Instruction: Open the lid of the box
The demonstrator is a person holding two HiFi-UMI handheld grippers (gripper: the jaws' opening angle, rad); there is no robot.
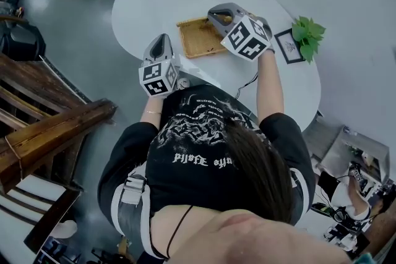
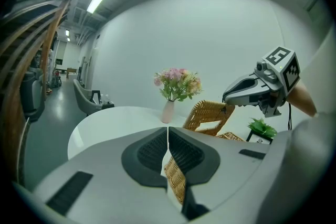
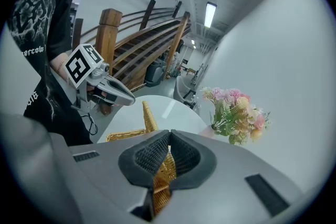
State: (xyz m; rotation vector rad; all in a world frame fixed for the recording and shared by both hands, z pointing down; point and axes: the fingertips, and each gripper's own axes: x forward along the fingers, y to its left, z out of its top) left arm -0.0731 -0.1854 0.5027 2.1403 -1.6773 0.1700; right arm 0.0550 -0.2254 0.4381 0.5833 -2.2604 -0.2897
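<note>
Dark hair and a black printed shirt fill the bottom of the head view, and both forearms reach out over a white table.

The right gripper has its ribbed pads pressed onto the woven edge of the wicker lid, pinching it. From those jaws the lid stands raised, tilted up off the box, which lies open on the table directly under and just ahead of this gripper.

The left gripper has its jaws pressed together at the tips, and nothing is caught between them. The box shows just beyond its tips, slightly to its right, and I cannot tell whether it touches the box. From this gripper's own view, the lid leans up ahead and to the right, and the other gripper's nose meets the lid's upper corner.

Straight ahead of the left gripper, past the box, a vase of pink flowers stands at the far side of the table. Right of the right gripper sit a small potted plant and a framed picture, close beside each other. Well off to the left gripper's left runs a wooden stair rail.
</note>
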